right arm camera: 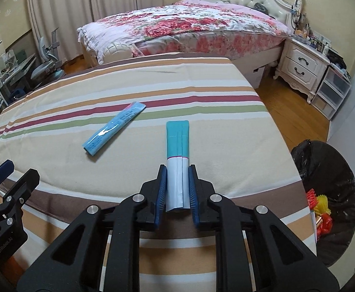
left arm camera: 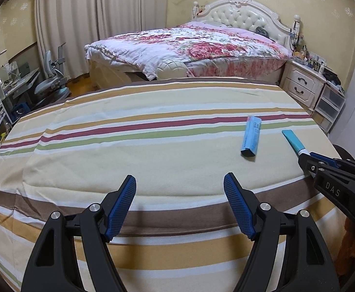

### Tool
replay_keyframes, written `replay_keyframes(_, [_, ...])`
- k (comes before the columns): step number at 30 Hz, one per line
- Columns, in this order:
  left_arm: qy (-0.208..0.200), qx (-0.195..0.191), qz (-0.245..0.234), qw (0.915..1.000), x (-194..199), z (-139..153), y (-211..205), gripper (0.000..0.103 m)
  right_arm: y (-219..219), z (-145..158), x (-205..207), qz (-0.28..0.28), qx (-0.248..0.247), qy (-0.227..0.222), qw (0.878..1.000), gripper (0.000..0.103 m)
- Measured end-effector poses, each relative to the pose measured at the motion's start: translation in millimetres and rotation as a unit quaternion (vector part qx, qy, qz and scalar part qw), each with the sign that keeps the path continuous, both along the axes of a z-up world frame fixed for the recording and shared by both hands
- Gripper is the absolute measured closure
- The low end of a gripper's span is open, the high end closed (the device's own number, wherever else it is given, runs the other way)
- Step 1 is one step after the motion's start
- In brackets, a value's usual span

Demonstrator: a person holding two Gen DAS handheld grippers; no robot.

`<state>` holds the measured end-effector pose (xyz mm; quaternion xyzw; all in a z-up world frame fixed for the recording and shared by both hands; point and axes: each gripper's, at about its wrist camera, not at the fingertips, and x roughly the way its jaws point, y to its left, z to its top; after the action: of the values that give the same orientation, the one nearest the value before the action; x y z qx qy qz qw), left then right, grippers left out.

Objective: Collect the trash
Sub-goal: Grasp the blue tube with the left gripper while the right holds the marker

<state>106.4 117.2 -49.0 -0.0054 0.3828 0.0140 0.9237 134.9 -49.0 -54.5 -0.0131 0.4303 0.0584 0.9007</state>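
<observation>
A teal-and-white wrapper (right arm camera: 177, 160) is clamped at its white end by the right gripper (right arm camera: 177, 187) over the striped tablecloth (right arm camera: 201, 92). A blue packet (right arm camera: 114, 129) lies flat ahead to its left. The left gripper (left arm camera: 180, 202) is held apart, empty. A black-lined trash bin (right arm camera: 333, 185) stands to the right.

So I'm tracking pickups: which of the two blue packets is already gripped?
The teal-and-white packet, clamped in the right gripper. The light blue printed packet lies free on the striped cloth.

Both wrist cameras sit close behind their hand-held gripper, angled down across the striped table (left arm camera: 128, 112) – sharing it and the bed (right arm camera: 189, 24) beyond.
</observation>
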Motion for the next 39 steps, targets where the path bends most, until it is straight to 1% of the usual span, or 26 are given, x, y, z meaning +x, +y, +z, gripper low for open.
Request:
replay_keyframes(6, [0.000, 0.009, -0.034, 0.9994, 23.8, 1.7, -32.6, 0.031, -14.4, 0.1, 6.6, -0.007, -0.003, -0.006, 1.000, 0.085])
replay_keyframes(11, [0.012, 0.007, -0.055, 0.9984, 44.4, -3.1, -52.6, 0.031, -18.1, -1.5, 9.1, -0.003, -0.013, -0.012, 1.000, 0.085])
replay_keyframes(15, [0.031, 0.004, -0.059, 0.9978, 60.9, -8.7, -58.8, 0.031, -19.9, -1.9, 11.4, 0.001, -0.012, -0.013, 1.000, 0.085])
replay_keyframes(20, [0.053, -0.012, -0.064, 0.9964, 77.3, -13.5, -57.6, 0.031, -21.5, -2.6, 13.2, 0.002, -0.005, -0.014, 1.000, 0.084])
replay_keyframes(21, [0.059, -0.017, -0.067, 0.9958, 79.3, -15.3, -57.2, 0.036, -21.5, -3.0, 13.5, 0.003, -0.004, -0.015, 1.000, 0.084])
replay_keyframes(24, [0.052, -0.008, -0.075, 0.9958, 78.7, -15.3, -60.1, 0.051, -21.7, -2.4, 13.6, 0.003, -0.005, -0.014, 1.000, 0.084])
replay_keyframes(25, [0.049, -0.004, -0.077, 0.9958, 78.1, -15.1, -61.5, 0.061, -21.8, -2.9, 14.0, 0.003, -0.004, -0.014, 1.000, 0.084])
replay_keyframes(26, [0.047, -0.001, -0.081, 0.9956, 76.7, -14.7, -62.8, 0.065, -21.6, -2.6, 13.7, 0.002, -0.004, -0.014, 1.000, 0.084])
replay_keyframes(28, [0.045, 0.002, -0.090, 0.9949, 73.8, -14.6, -64.6, 0.077, -21.4, -2.2, 13.6, 0.002, -0.005, -0.014, 1.000, 0.084])
replay_keyframes(30, [0.045, -0.003, -0.095, 0.9945, 70.4, -13.7, -64.2, 0.082, -21.6, -2.0, 13.5, 0.002, -0.004, -0.014, 1.000, 0.084])
replay_keyframes(31, [0.045, -0.008, -0.094, 0.9945, 68.1, -13.6, -63.4, 0.083, -21.6, -2.1, 13.6, 0.002, -0.004, -0.014, 1.000, 0.084])
replay_keyframes(34, [0.048, -0.023, -0.090, 0.9945, 61.4, -12.1, -58.4, 0.083, -22.5, -2.3, 13.0, 0.002, 0.000, -0.013, 1.000, 0.085])
replay_keyframes(39, [0.044, -0.036, -0.080, 0.9952, 43.8, -10.0, -50.9, 0.084, -21.5, 0.0, 4.7, 0.004, 0.005, -0.013, 1.000, 0.085])
